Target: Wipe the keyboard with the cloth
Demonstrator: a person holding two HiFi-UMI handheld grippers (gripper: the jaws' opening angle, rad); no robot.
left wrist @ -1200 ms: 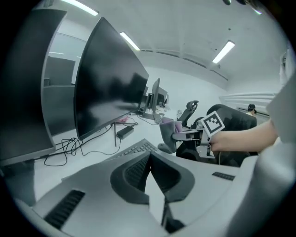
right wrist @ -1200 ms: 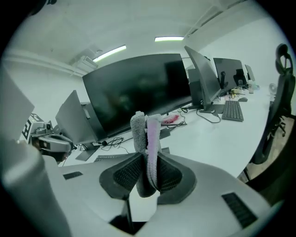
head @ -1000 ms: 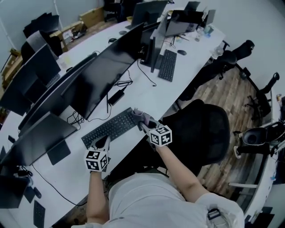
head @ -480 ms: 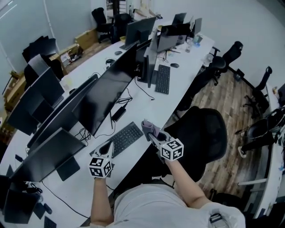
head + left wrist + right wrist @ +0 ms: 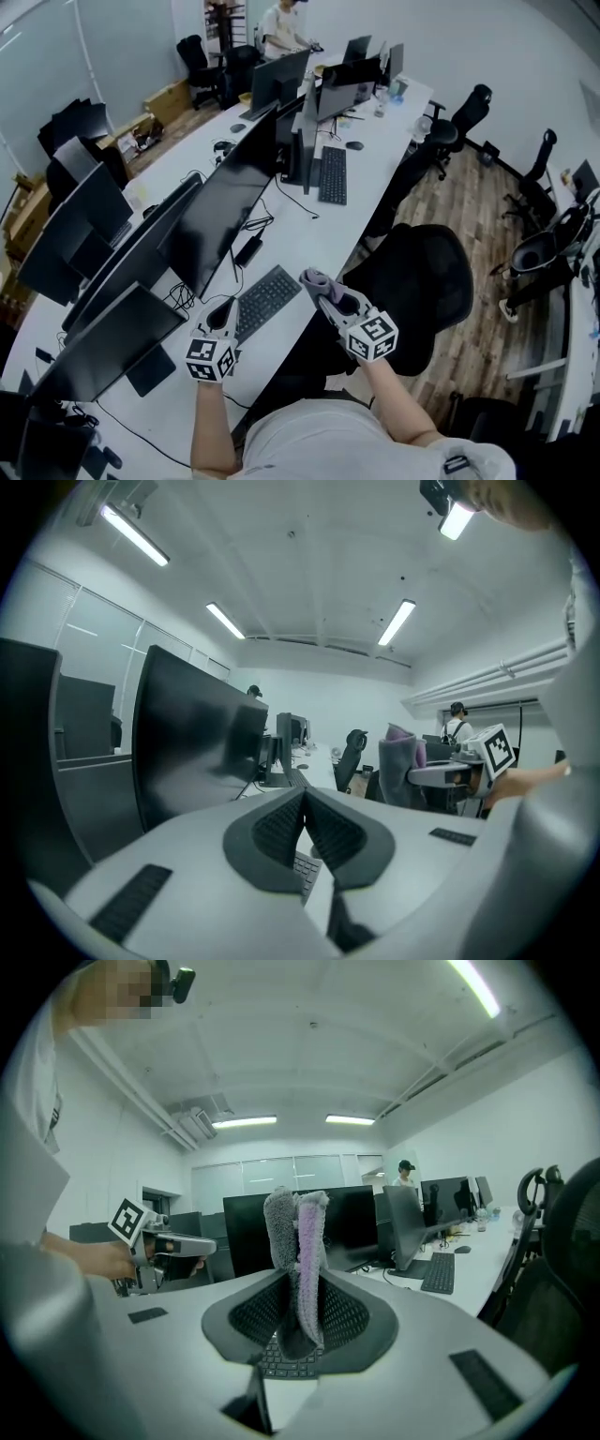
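Over white desk [image 5: 375, 155], right gripper [image 5: 298, 1290] pinches fuzzy folded cloth [image 5: 300, 1232].

A flat black computer keyboard [image 5: 265, 298] is laid near the front edge of the long white worktop [image 5: 370, 178], before a row of wide dark monitors [image 5: 220, 211]. The left claw [image 5: 223, 312], jaws together, is held at the keyboard's left end. The right claw [image 5: 317, 284] is held just beside its right end, with a folded grey-and-purple cloth [image 5: 313, 277] pinched between the jaws. A black mesh office chair [image 5: 427, 272] is placed right of the worktop. A second black keyboard [image 5: 333, 174] is laid farther back.
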